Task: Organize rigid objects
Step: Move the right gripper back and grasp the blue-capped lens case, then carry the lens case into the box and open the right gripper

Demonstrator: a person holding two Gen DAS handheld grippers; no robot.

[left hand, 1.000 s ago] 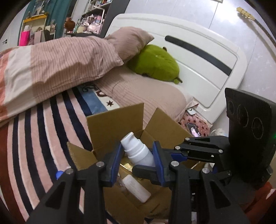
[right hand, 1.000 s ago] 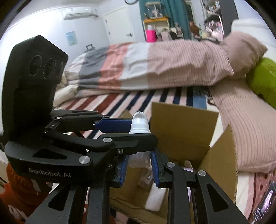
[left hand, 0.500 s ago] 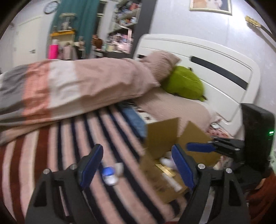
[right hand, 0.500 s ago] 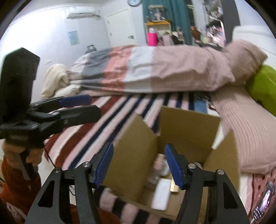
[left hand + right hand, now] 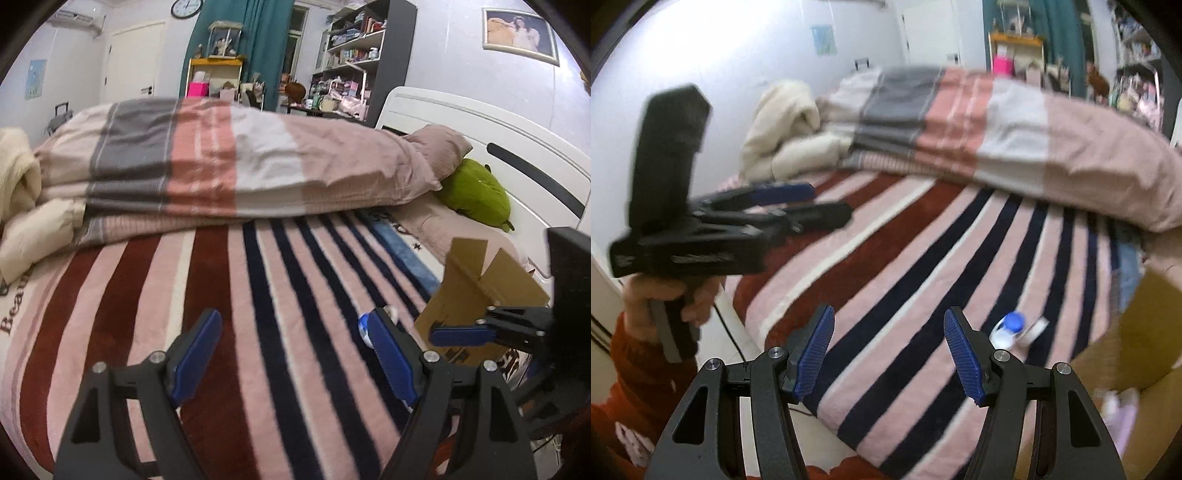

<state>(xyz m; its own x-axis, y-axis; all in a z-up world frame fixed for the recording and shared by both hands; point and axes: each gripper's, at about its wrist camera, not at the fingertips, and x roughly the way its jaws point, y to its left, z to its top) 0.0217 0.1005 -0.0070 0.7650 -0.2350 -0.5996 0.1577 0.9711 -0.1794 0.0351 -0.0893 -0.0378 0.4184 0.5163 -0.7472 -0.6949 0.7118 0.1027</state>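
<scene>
A cardboard box (image 5: 480, 288) stands open on the striped blanket at the right; it also shows at the right edge of the right wrist view (image 5: 1145, 332), blurred. A small white bottle with a blue cap (image 5: 1006, 330) lies on the blanket left of the box; in the left wrist view the bottle (image 5: 364, 326) is mostly hidden behind my right finger. My left gripper (image 5: 291, 354) is open and empty above the blanket. My right gripper (image 5: 888, 350) is open and empty, left of the bottle. The left gripper also shows in the right wrist view (image 5: 798, 206).
A folded striped duvet (image 5: 240, 166) lies across the far side of the bed. A green plush (image 5: 476, 192) and a pillow (image 5: 439, 147) sit by the white headboard (image 5: 498, 129). Cream bedding (image 5: 22, 206) is at the far left. The bed's near edge (image 5: 798, 398) drops to the floor.
Both grippers let go of their bottles over the box, opened wide, and swung left away from the box over the striped blanket.
</scene>
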